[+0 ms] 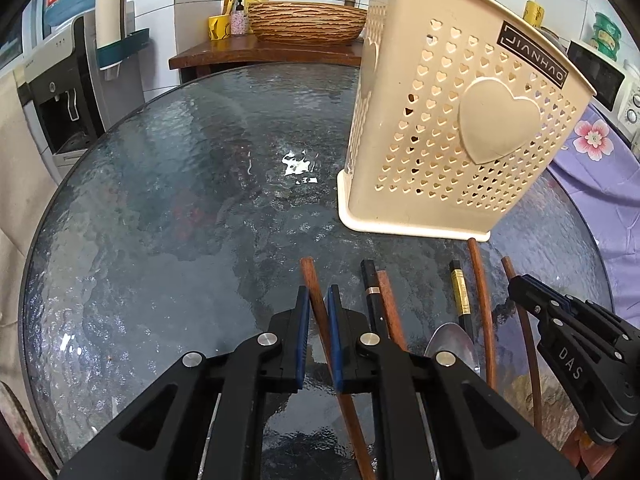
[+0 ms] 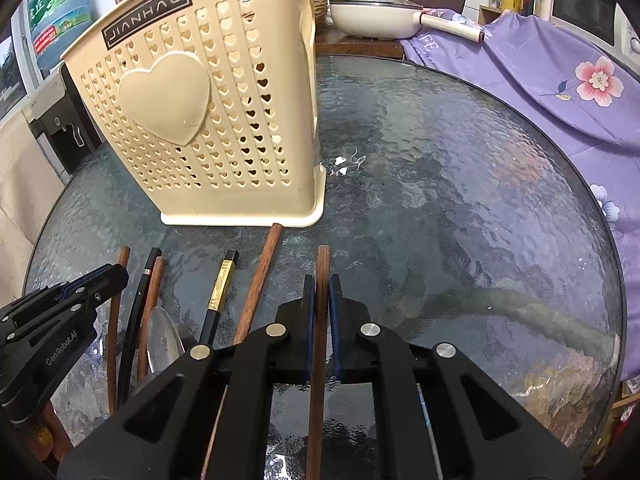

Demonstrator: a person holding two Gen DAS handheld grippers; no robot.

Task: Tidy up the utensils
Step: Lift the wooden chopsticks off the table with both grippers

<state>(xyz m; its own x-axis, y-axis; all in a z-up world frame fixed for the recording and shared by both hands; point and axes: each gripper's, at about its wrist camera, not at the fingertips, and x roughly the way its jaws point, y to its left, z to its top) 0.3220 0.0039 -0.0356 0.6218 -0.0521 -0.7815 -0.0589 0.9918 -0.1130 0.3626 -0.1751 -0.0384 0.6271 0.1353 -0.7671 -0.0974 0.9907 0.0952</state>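
Currently, left to right across the table:
Table: round dark textured glass table (image 1: 160,200), seen from both wrist views.
Left gripper: left gripper (image 1: 319,292) points down at the glass, jaws clamped on a brown wooden chopstick (image 1: 310,280); blue pads press both sides of it. In the right wrist view the same gripper (image 2: 116,272) sits at far left.
Leftmost chopstick: runs between the left jaws; its far end lies on the glass short of the basket.
Black chopstick, silver band: black chopstick (image 1: 370,284) just right of the left gripper, beside another brown chopstick (image 1: 386,296); the two lie close, contact unclear.
Spoon: metal spoon (image 1: 452,344) bowl on the glass between the chopsticks.
Black chopstick, gold band: gold-banded chopstick (image 1: 460,288), its lower end behind the spoon.
Long brown chopstick: long brown chopstick (image 2: 262,268); its tip meets the basket base.
Basket: cream utensil basket (image 1: 460,120) with heart cut-outs, upright on the table behind the row; a dark stick tip shows over its rim.
Right gripper: right gripper (image 2: 321,288) clenched on the rightmost brown chopstick (image 2: 322,264), pads squeezing it from both sides. In the left wrist view it (image 1: 516,284) is at far right.
Right background: purple floral cloth (image 2: 540,80) past the table edge.
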